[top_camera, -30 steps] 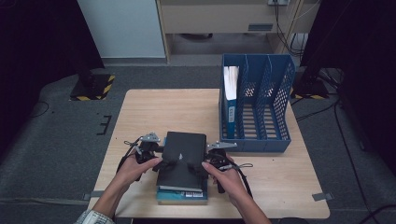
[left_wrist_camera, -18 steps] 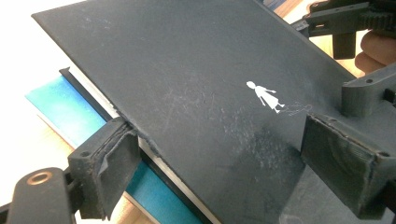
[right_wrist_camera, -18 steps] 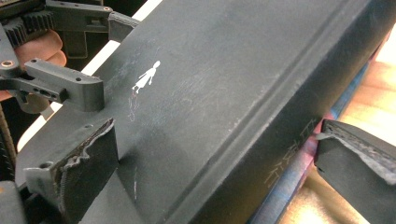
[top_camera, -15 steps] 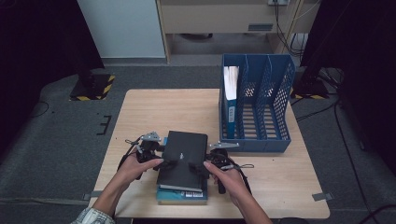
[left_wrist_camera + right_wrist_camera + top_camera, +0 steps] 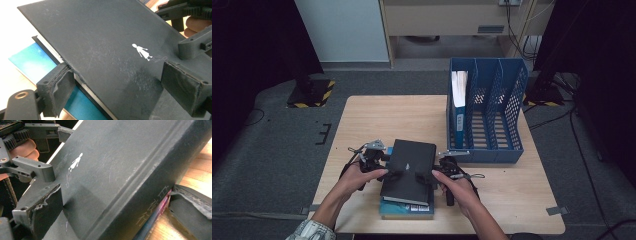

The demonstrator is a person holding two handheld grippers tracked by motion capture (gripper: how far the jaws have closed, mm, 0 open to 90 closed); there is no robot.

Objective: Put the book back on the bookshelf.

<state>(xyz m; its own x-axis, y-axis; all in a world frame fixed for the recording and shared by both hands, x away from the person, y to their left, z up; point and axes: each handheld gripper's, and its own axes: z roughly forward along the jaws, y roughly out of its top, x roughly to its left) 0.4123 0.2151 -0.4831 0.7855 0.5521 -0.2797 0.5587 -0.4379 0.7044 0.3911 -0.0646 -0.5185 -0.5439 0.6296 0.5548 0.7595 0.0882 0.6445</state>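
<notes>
Presently, stock:
Black book: atop blue book, near table edge, tilted.
L gripper: clamped on bk's left edge.
R gripper: clamped on spine side.
Blue rack: well apart, right.

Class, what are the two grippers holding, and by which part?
The black book: the left gripper grips its open page edge, the right gripper its spine edge.
</notes>
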